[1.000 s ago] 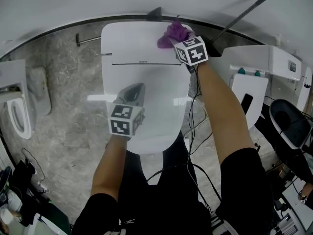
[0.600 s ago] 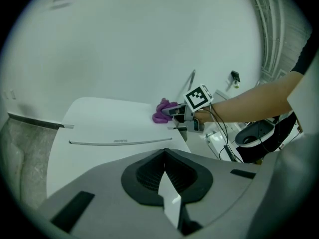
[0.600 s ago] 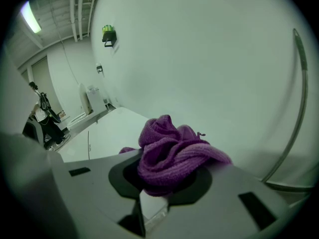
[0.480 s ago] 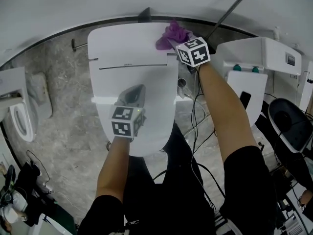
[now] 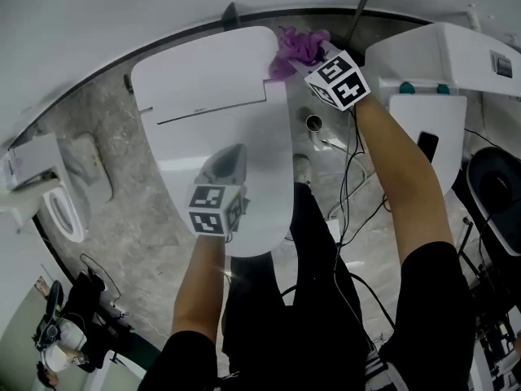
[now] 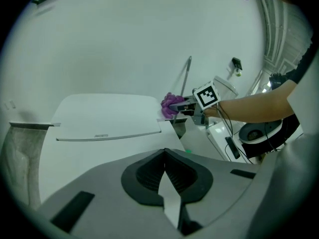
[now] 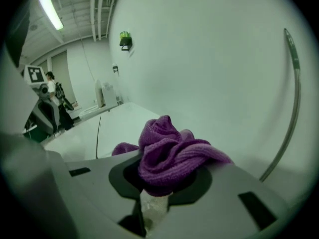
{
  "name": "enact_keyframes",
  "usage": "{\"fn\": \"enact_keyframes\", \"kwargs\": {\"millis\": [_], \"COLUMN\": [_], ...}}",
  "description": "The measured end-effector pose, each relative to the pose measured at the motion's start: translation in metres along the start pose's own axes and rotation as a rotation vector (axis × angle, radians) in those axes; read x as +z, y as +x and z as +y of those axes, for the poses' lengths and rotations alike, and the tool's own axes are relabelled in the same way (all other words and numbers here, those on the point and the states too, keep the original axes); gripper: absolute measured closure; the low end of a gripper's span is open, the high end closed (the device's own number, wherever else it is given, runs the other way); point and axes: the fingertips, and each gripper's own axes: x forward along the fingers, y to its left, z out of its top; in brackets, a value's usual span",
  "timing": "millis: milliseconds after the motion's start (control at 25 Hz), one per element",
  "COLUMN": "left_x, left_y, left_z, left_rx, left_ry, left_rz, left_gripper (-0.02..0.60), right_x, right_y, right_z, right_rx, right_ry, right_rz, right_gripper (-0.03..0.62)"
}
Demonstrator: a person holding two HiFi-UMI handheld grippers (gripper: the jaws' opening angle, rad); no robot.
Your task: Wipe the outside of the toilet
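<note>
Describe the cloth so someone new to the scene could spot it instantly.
Find the big white toilet in the middle of the head view and go to its back right corner, by the wall. There the right gripper is shut on a bunched purple cloth; nothing else nearby is purple or soft.

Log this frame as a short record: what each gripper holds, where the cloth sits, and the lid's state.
right gripper: shut on the purple cloth, which is bunched between its jaws
cloth position: at the rear right corner of the toilet, close to the wall
left gripper: shut, nothing between its jaws, above the lid; contact cannot be told
lid state: closed
surroundings: second white toilet to the right; grey stone-patterned floor
</note>
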Motion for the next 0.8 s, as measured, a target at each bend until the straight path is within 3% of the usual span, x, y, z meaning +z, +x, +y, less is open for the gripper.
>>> {"fn": "enact_keyframes", "kwargs": {"millis": [80,240,400,600,800], "left_x": [-0.001,-0.002,0.000,0.003,-0.002], "left_y": [0.013,0.035,0.045,0.050,0.051], "left_z": [-0.006,-0.018,-0.023,-0.014,0.000], "left_rx": [-0.003,-0.006,-0.007,0.016,0.034], "left_ry": [0.018,0.041,0.053,0.056,0.035], "left_rz": [0.013,0.031,0.042,0.045,0.053], "left_gripper": [0.575,0.575,0.575,0.575,0.575], "right_x": [-0.014,-0.033,-0.045,-0.060,-0.076], "right_y": [-0.008,0.000,0.020,0.044,0.068], "right_z": [-0.012,-0.006,0.014,0.016,0.006], "right_rx": [-0.013,0.007,0.089,0.176,0.215], "right_ry": [-0.119,-0.500,-0.753,-0.896,-0.910], "right_rz": [0.034,0.101,0.131,0.194,0.271], "right_gripper": [0.513,0.513,0.513,0.513,0.513]}}
